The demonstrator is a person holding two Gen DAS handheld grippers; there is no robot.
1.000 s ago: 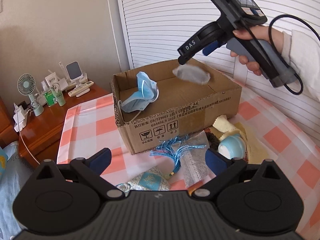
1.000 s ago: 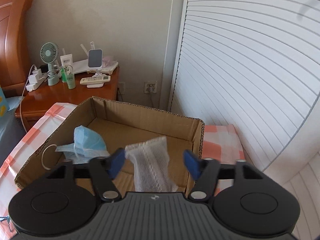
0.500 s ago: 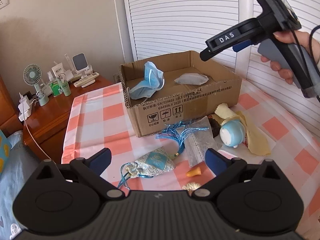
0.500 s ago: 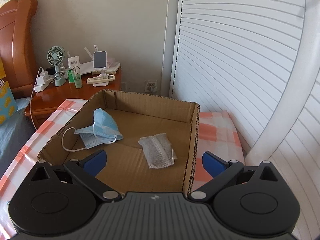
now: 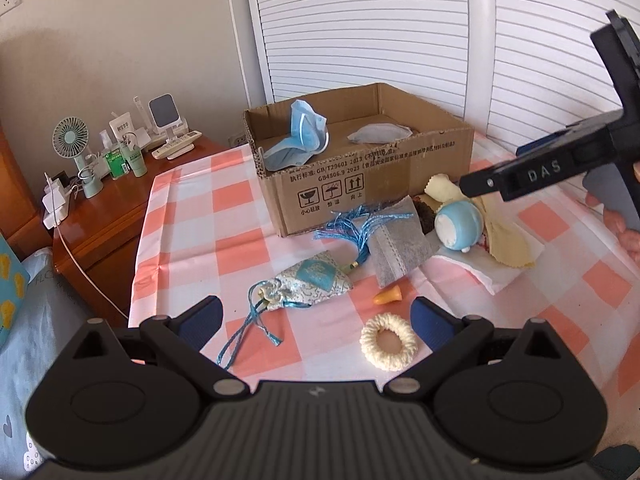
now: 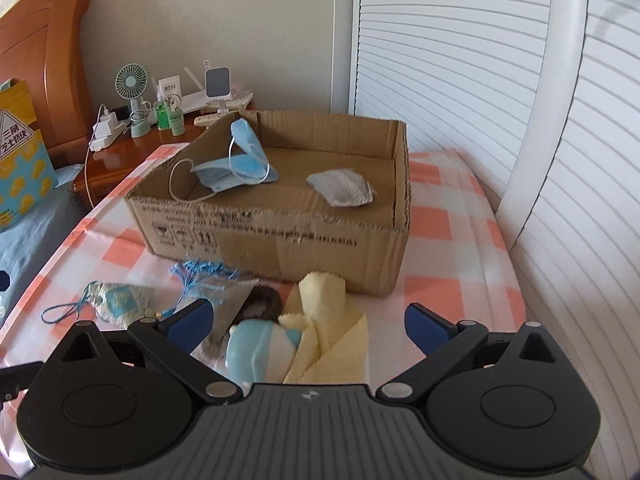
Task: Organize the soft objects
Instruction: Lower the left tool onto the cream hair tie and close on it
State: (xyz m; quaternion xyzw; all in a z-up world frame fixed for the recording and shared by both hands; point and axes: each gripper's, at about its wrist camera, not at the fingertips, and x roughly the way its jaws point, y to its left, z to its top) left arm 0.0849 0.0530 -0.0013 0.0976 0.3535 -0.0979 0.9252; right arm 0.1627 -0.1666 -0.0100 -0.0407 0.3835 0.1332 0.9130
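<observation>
Now, from the left wrist, the left gripper (image 5: 316, 318) hovers with fingers spread, empty, over a pouch (image 5: 308, 285) and knitted ring (image 5: 389, 341); the cardboard box (image 5: 372, 184) holds a blue mask (image 5: 298, 140) and grey mask (image 5: 379, 133). From the right wrist, the right gripper (image 6: 308, 322), fingers released, hangs above a yellow cloth (image 6: 326, 338), probably the next pick.

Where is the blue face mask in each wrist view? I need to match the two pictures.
Left wrist: blue face mask sits upper centre, in the cardboard box's left half, propped against the wall.
Right wrist: mask lies left of centre, in the box's left part.
Shared landmark: the grey mesh pouch in the box, right of the mask.
</observation>
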